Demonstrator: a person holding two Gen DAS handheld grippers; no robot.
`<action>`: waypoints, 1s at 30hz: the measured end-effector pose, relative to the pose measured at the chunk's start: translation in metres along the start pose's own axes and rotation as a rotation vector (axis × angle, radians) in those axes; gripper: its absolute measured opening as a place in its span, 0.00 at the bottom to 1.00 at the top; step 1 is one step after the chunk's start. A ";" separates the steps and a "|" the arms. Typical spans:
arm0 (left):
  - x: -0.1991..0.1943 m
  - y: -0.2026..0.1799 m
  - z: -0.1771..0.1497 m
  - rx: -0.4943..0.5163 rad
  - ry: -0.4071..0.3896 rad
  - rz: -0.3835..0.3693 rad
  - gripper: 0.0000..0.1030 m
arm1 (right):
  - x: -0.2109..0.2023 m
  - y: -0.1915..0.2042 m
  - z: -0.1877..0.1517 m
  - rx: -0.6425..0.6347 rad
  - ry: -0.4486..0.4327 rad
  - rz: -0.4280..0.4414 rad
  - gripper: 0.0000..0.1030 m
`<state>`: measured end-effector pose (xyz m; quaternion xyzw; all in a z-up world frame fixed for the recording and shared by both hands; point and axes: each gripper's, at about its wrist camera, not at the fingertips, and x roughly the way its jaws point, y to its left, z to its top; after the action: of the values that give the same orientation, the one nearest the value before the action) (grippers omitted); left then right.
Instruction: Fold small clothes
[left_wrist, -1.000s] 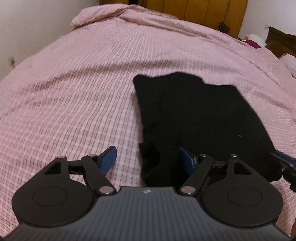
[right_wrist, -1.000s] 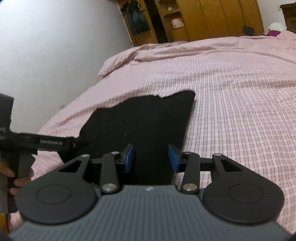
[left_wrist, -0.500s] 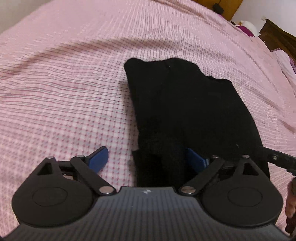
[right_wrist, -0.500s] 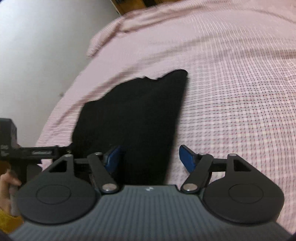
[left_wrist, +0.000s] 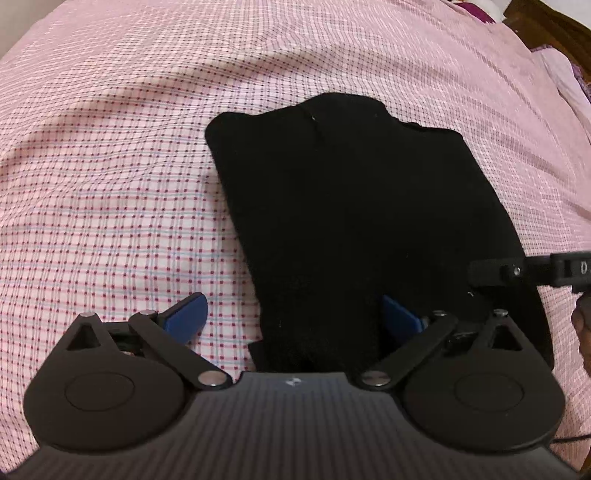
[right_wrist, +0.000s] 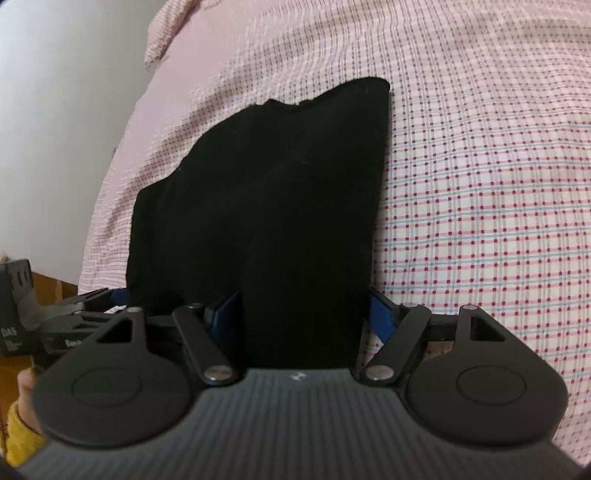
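A black garment (left_wrist: 362, 206) lies flat on the pink checked bedspread (left_wrist: 110, 177); it also shows in the right wrist view (right_wrist: 266, 199). My left gripper (left_wrist: 291, 317) is open, low over the garment's near left corner, one blue finger on the bedspread, the other over the cloth. My right gripper (right_wrist: 306, 314) is open and straddles the garment's near right corner, with cloth between its blue fingers. Each gripper shows at the edge of the other's view.
The bedspread (right_wrist: 480, 184) stretches far on all sides. A white wall (right_wrist: 55, 110) runs along the bed's left side. A dark wooden piece of furniture (left_wrist: 554, 33) stands at the far right.
Both grippers have dropped down and forward onto the garment's near edge. The right gripper's fingers have opened wider and now sit on either side of the cloth.
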<state>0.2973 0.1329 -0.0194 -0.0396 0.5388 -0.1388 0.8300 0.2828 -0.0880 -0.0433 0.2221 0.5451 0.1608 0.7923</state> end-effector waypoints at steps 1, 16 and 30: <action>0.001 0.000 0.002 0.005 0.005 -0.006 0.98 | 0.002 0.000 0.003 0.008 0.017 0.003 0.73; 0.009 -0.009 0.028 0.030 0.101 -0.182 0.42 | 0.009 0.019 0.023 -0.037 0.104 0.014 0.39; -0.022 -0.065 0.008 0.044 0.167 -0.311 0.34 | -0.067 0.023 -0.010 -0.100 0.073 -0.025 0.35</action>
<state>0.2844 0.0761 0.0171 -0.0926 0.5901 -0.2803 0.7515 0.2493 -0.0996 0.0192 0.1695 0.5677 0.1857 0.7839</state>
